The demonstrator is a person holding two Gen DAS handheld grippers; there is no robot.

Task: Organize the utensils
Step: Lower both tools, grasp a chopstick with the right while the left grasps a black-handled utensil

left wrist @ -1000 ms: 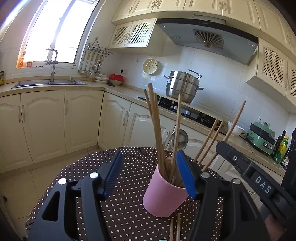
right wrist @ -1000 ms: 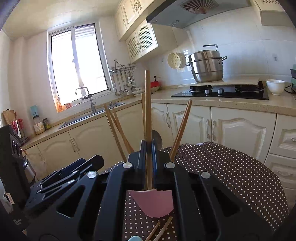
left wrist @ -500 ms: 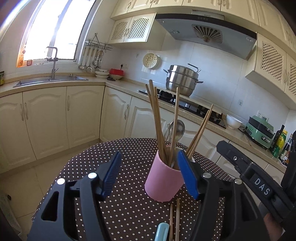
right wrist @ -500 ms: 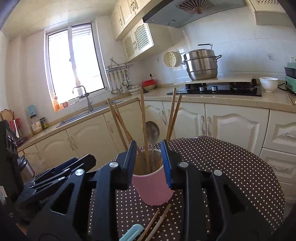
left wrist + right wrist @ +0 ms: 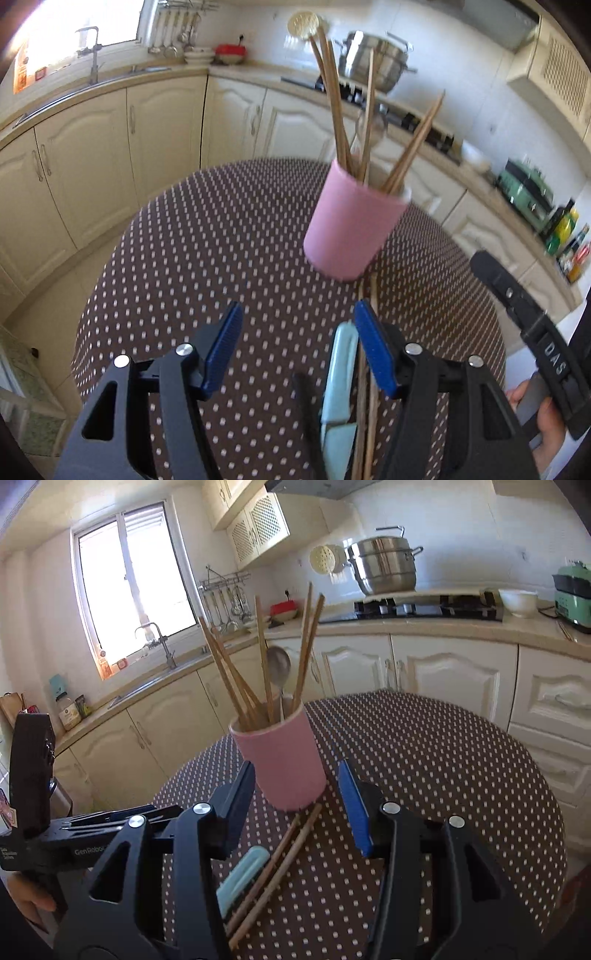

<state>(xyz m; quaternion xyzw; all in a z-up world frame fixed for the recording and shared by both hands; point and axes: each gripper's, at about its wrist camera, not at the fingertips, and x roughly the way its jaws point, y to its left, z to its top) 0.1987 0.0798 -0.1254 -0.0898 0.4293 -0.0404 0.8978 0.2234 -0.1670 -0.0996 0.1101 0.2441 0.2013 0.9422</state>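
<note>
One pink cup (image 5: 282,760), two loose chopsticks (image 5: 275,867), one pale blue utensil (image 5: 242,877), two grippers (image 5: 297,805).

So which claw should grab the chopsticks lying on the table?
Probably the left claw: the loose chopsticks lie right by its fingertip. The right claw, jaws opening and empty, hangs nearer the pink cup.
</note>
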